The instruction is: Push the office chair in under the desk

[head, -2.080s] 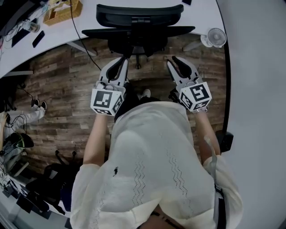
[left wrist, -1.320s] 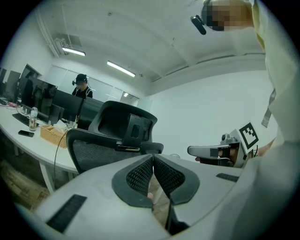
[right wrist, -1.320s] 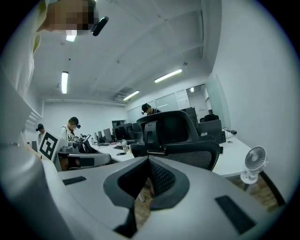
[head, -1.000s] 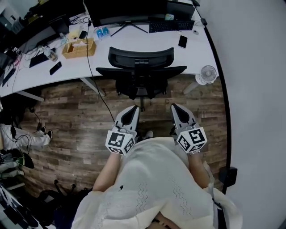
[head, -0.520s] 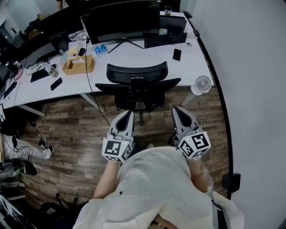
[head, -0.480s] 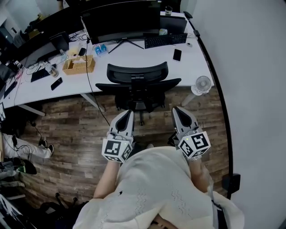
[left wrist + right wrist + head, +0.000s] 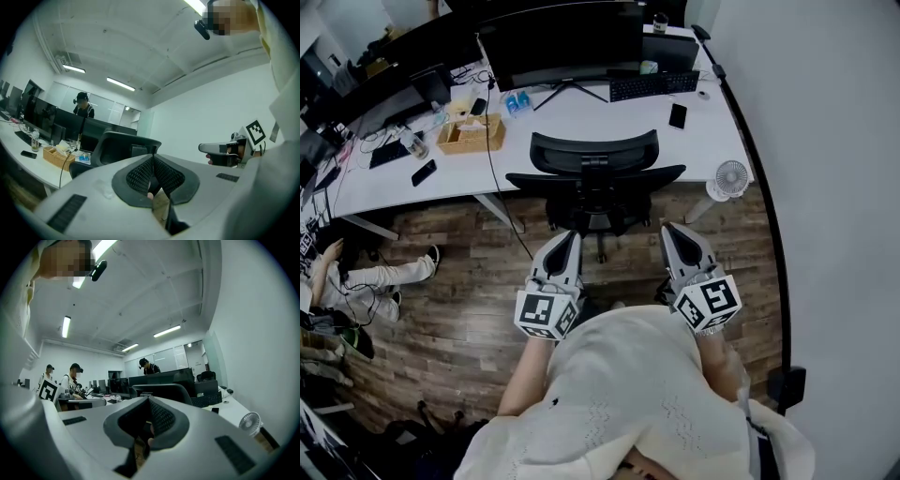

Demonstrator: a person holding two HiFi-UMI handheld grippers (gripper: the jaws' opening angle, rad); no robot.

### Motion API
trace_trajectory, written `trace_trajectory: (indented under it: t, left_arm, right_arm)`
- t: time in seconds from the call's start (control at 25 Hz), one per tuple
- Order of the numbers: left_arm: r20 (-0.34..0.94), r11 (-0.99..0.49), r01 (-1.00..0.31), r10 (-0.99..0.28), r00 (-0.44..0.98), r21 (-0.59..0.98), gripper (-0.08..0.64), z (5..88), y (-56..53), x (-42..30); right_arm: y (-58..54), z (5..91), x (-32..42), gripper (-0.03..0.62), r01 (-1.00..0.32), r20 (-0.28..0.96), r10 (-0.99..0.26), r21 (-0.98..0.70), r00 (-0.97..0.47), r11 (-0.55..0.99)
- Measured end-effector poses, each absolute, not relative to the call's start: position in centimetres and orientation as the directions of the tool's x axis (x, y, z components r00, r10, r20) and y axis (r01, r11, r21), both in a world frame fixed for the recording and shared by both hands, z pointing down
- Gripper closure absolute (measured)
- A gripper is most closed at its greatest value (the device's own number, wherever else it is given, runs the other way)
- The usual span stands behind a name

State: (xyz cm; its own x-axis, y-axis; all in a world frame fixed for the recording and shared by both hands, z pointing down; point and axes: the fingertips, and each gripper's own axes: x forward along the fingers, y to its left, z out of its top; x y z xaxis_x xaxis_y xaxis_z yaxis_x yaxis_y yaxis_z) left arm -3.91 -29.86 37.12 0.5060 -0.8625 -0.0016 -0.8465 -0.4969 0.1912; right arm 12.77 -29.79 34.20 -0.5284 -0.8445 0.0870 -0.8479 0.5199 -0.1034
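Note:
The black office chair (image 7: 595,173) stands at the white desk (image 7: 694,141), its back towards me and its seat partly under the desktop. My left gripper (image 7: 565,240) and right gripper (image 7: 671,231) are held side by side just short of the chair, apart from it. Both are shut with nothing between the fingers. In the left gripper view the pads meet at the left gripper (image 7: 153,157), with the chair's headrest (image 7: 123,145) beyond and the right gripper (image 7: 224,149) alongside. In the right gripper view the right gripper (image 7: 149,401) is closed in front of the headrest (image 7: 165,391).
On the desk are a large monitor (image 7: 562,37), a keyboard (image 7: 654,84), a phone (image 7: 678,115) and a wicker box (image 7: 469,133). A small white fan (image 7: 730,176) sits on the wood floor by the wall at right. A seated person's legs (image 7: 389,277) lie at left.
Both grippers have drawn back from the chair and risen, still shut. The head view now takes in more of the desk. The legs at left have shifted.

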Motion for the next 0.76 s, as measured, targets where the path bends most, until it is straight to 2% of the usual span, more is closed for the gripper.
trace_trajectory:
  t: [0.76]
  left_arm:
    - [0.004,-0.489,-0.849,-0.866,0.499,0.199,0.541,38.2,-30.2,-3.9]
  right_arm:
    - [-30.0,35.4,13.5,0.592,-0.860,0.116,-0.852,-0.109,-0.510,0.499]
